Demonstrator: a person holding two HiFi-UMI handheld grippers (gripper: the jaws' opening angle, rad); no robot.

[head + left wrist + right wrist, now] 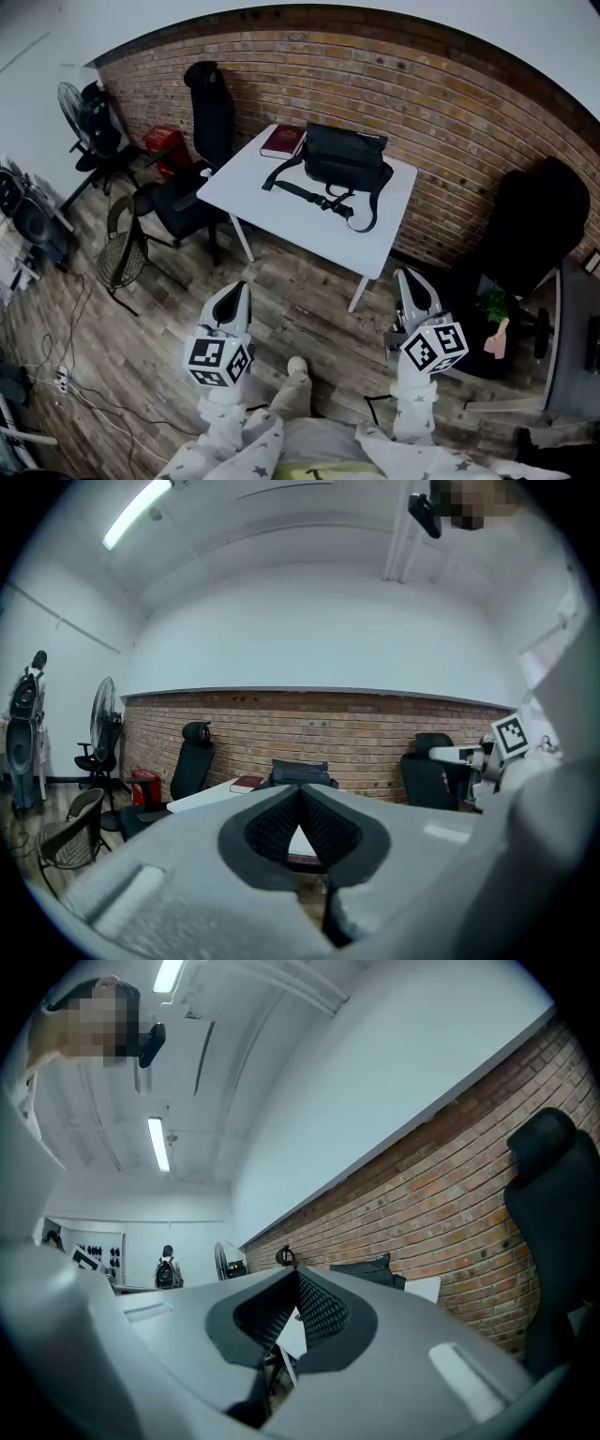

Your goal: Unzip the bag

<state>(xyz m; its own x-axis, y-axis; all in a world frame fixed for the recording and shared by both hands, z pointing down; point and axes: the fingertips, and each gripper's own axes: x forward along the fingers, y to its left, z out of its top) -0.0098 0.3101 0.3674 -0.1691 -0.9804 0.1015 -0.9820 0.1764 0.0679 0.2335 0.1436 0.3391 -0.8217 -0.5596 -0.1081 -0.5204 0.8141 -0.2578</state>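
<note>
A: Looking for the black shoulder bag [345,159].

B: Found on the white tabletop [281,217], toward its far side, close to the brick wall [450,98]. Lying with the long axis along that wall, roughly left to right in the head view and dipping a little to the right.

A: And the strap [336,200]?

B: Spilled off the near face of the shoulder bag and across the tabletop toward the front edge. One end trails out to the left; a loop curls round at the right.

A: Anything beside it?

B: A dark red book [283,141], flat on the far left corner of the tabletop, just beside the left end of the shoulder bag. Also a black office chair [208,105], standing by the tabletop's left side.

A: Able to make out the zip?

B: Too small to tell from here.

A: Now the left tool [238,289].

B: Held low over the wooden floor [300,300], well apart from the tabletop and pointing toward it. Jaws pressed together, ribbed pad on ribbed pad. Seen from its own view, lined up so the shoulder bag shows just above the tips.

A: And the right tool [405,277]?

B: Likewise low, near the tabletop's right front leg but clear of it. Jaws closed tight. From its own view, shows the shoulder bag off to the right of the tips, in front of the brick wall.
</note>
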